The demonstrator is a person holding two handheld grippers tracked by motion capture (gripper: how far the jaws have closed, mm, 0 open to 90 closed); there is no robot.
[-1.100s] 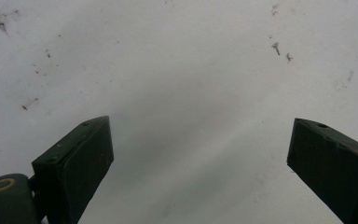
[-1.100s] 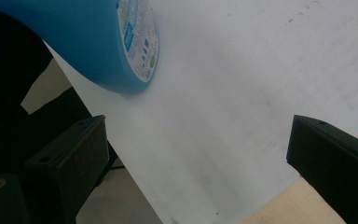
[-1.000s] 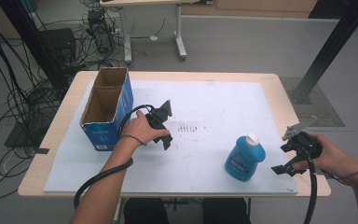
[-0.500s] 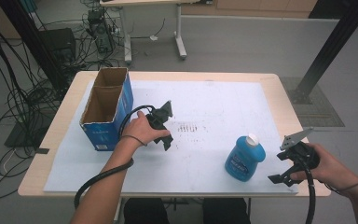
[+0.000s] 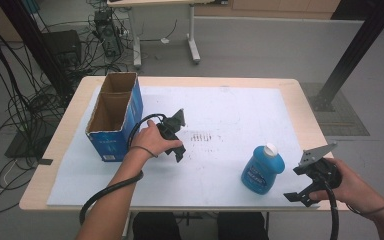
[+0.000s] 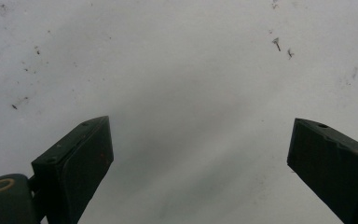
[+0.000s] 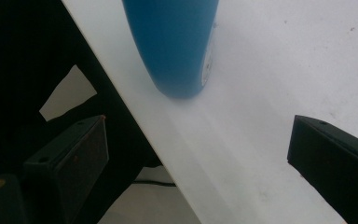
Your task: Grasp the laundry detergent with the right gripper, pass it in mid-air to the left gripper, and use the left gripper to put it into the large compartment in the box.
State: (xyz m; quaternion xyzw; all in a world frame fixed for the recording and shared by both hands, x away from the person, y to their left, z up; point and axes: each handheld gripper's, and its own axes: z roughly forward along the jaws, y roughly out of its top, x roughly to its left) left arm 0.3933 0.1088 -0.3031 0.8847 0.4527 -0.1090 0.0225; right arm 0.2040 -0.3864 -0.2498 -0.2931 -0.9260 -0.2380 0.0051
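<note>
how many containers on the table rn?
2. A blue bottle with a white cap stands upright near the front right edge, just left of the right gripper. An open cardboard box sits at the left; its inside is partly hidden.

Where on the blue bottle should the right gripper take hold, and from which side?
Probably the blue bottle is best gripped across its narrower upper body, just below the white cap, approached from the bottle's right, where the open right gripper already waits. It stands upright near the table edge, and its body widens toward the base.
</note>
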